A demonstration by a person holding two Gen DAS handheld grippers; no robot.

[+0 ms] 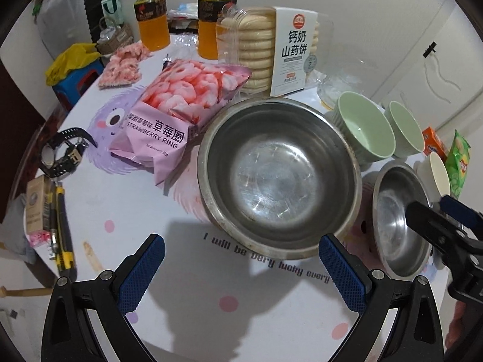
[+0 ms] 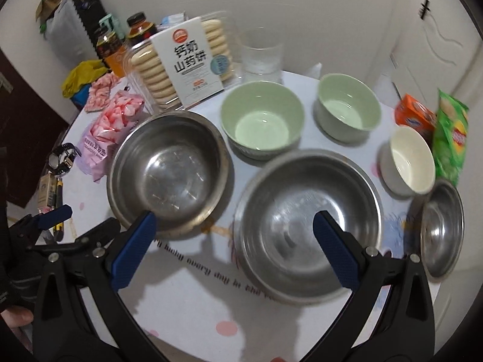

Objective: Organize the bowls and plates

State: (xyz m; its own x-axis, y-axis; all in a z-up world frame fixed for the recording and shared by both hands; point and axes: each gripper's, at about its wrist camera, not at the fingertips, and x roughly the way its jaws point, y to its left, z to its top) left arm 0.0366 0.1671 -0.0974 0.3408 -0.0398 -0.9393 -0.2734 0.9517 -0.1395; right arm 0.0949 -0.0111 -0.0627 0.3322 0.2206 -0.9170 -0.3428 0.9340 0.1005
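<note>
Your left gripper (image 1: pixel 241 259) and right gripper (image 2: pixel 234 241) both gape wide, empty. Two steel bowls (image 2: pixel 169 166) sit near; two green bowls (image 2: pixel 261 117) farther back, white bowl (image 2: pixel 407 163) right.

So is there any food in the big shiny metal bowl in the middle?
Empty. The large stainless steel bowl shows only its bare, scratched bottom and reflections, nothing inside.
</note>
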